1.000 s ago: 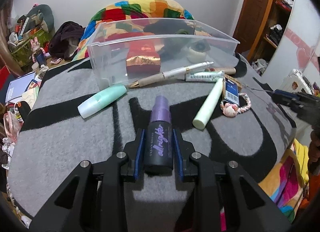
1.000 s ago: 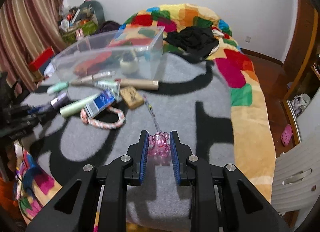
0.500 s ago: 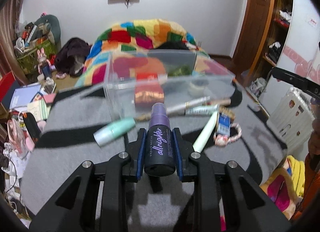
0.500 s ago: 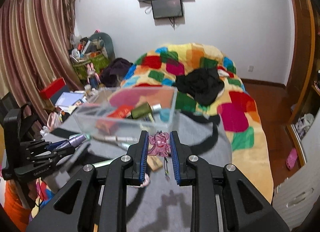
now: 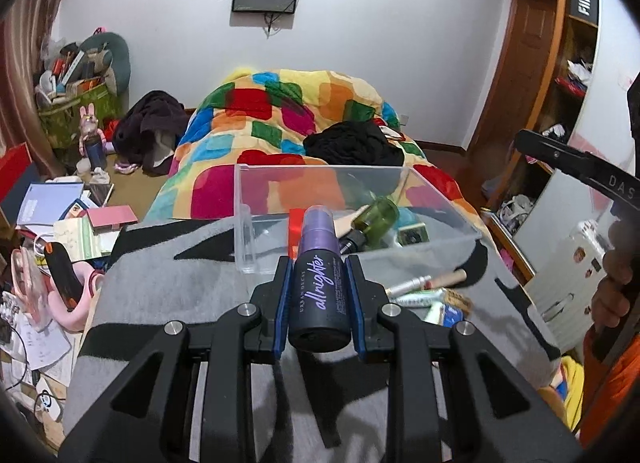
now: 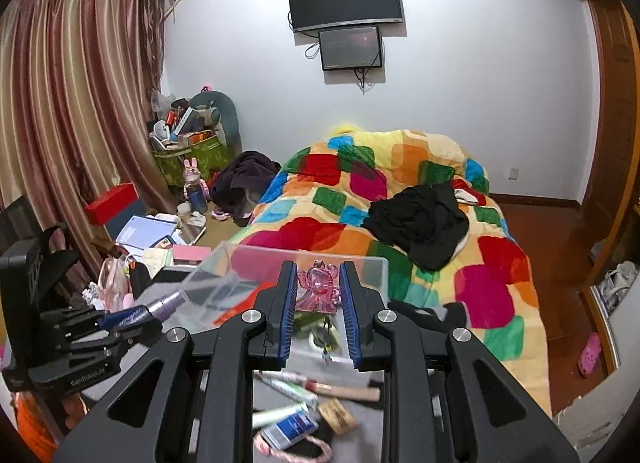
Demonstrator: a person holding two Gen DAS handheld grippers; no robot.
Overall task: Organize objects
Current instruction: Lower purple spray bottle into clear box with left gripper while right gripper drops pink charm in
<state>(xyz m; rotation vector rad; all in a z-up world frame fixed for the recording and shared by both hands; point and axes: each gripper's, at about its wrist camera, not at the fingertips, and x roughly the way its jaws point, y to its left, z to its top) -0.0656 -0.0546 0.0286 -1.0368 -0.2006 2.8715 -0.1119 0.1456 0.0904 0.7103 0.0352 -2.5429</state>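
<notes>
My left gripper (image 5: 319,263) is shut on a black and purple spray bottle (image 5: 319,287) and holds it in the air, just short of the clear plastic bin (image 5: 360,199). My right gripper (image 6: 318,275) is shut on a pink translucent charm (image 6: 317,290), held up in front of the same bin (image 6: 376,267). The bin holds a green bottle (image 5: 376,219), a red box and small items. The left gripper with the bottle (image 6: 140,313) also shows at the left of the right wrist view.
Tubes, a pen, a blue card and a rope loop (image 6: 296,443) lie on the grey and black blanket (image 5: 180,295) below the grippers. A colourful quilt (image 6: 400,191) with black clothes lies behind the bin. Floor clutter is at the left.
Both grippers have risen from the blanket with their objects and moved toward the bin. The views now look over the bin into the room.
</notes>
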